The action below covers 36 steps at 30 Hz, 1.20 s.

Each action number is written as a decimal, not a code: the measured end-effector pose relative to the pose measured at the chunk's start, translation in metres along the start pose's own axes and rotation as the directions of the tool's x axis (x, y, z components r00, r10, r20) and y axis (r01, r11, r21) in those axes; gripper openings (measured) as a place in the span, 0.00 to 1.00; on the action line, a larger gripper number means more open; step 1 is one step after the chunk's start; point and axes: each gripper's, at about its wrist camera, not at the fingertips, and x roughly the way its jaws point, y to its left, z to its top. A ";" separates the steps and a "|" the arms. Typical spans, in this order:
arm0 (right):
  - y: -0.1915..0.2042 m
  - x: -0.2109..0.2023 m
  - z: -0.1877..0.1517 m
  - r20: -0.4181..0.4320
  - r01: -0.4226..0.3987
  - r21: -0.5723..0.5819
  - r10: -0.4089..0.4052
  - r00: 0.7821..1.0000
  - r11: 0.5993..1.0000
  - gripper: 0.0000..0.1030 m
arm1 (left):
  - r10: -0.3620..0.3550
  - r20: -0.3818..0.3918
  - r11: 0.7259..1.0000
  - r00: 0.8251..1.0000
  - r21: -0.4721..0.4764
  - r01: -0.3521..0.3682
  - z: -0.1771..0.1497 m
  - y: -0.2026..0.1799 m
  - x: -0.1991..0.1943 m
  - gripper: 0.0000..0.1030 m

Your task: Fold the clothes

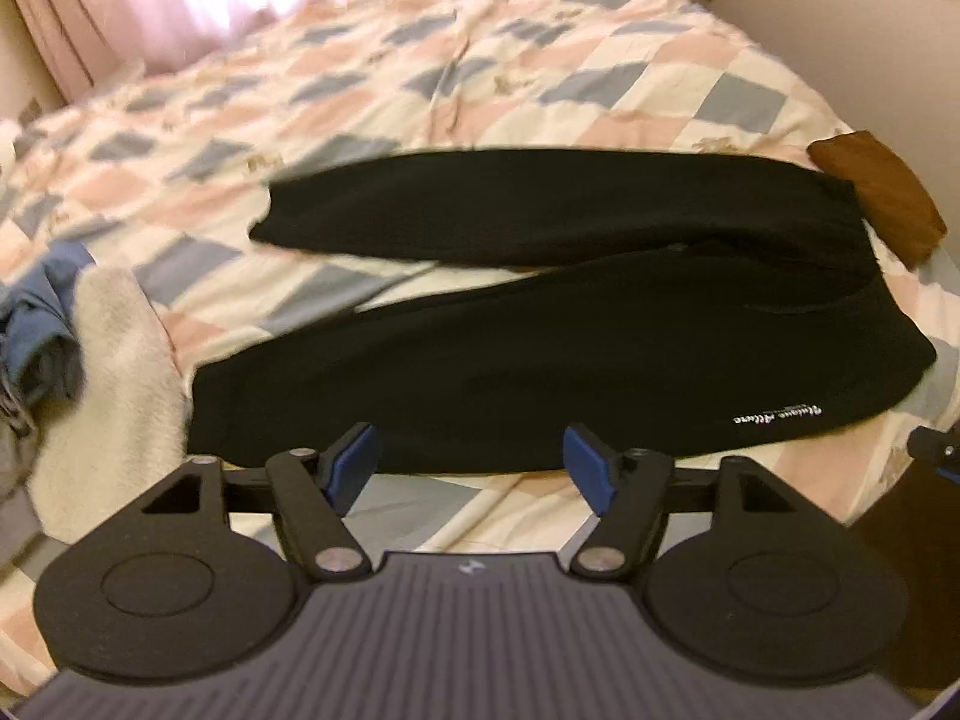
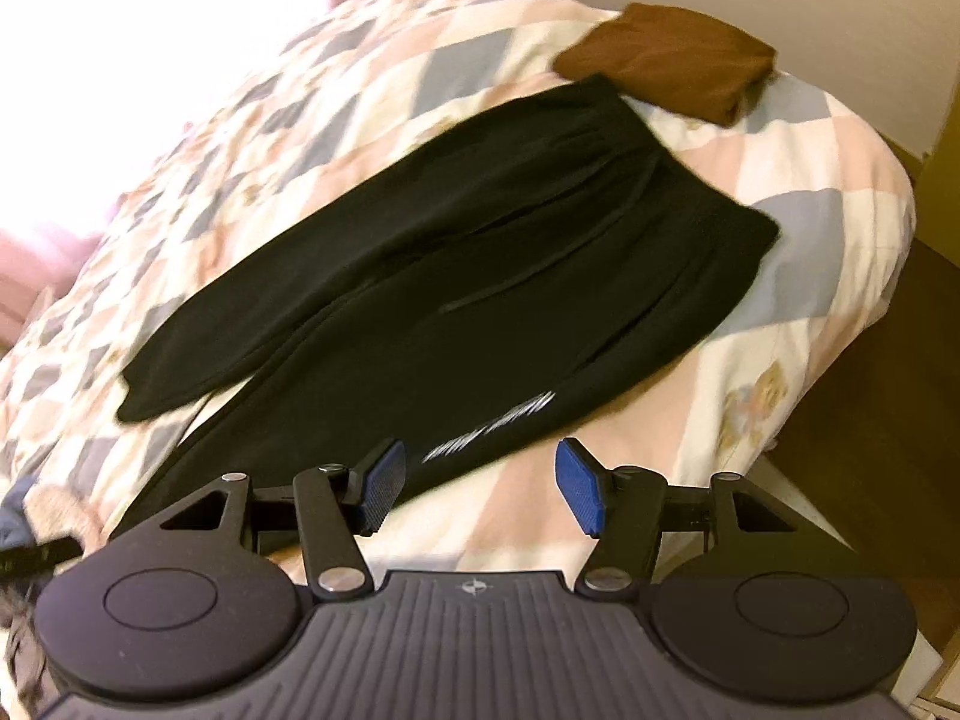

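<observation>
black sweatpants look soft and floppy, I'd pinch the waistband; left gripper and right gripper both open, holding nothing

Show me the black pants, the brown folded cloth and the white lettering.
black pants (image 1: 540,360), left wrist view, near leg.
brown folded cloth (image 2: 666,60), right wrist view, top face.
white lettering (image 1: 780,416), left wrist view, mid-word.

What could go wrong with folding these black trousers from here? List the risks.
1. The black trousers lie with legs splayed apart, so a fold now may come out crooked.
2. Their waist touches the brown folded garment; pulling could drag it.
3. Both the left gripper and right gripper are open and empty, so regrasping may bunch fabric.
</observation>
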 end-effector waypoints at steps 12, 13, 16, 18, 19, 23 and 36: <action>0.037 -0.089 -0.042 0.147 0.018 -0.090 -0.005 0.989 0.996 0.65 | -0.049 0.093 0.999 0.994 -0.001 0.050 -0.045 0.014 -0.072 0.68; 0.036 -0.095 -0.045 0.157 0.018 -0.085 -0.005 0.988 0.996 0.66 | -0.056 0.101 0.998 0.993 -0.001 0.057 -0.048 0.013 -0.076 0.68; 0.035 -0.105 -0.054 0.178 0.028 -0.084 -0.013 0.984 0.996 0.68 | -0.066 0.121 0.998 0.990 0.009 0.066 -0.059 0.011 -0.086 0.68; 0.035 -0.111 -0.060 0.188 0.034 -0.091 -0.017 0.982 0.995 0.70 | -0.070 0.129 0.998 0.989 0.012 0.069 -0.065 0.010 -0.090 0.68; 0.036 -0.113 -0.064 0.192 0.036 -0.096 -0.017 0.981 0.995 0.70 | -0.072 0.129 0.997 0.989 0.013 0.071 -0.067 0.009 -0.092 0.68; 0.039 -0.119 -0.075 0.193 0.042 -0.106 -0.021 0.981 0.993 0.70 | -0.077 0.124 0.997 0.989 0.022 0.075 -0.075 0.010 -0.097 0.68; 0.054 -0.120 -0.099 0.175 0.107 -0.148 -0.080 0.981 0.983 0.76 | -0.095 0.088 0.995 0.992 0.032 0.093 -0.092 0.019 -0.090 0.75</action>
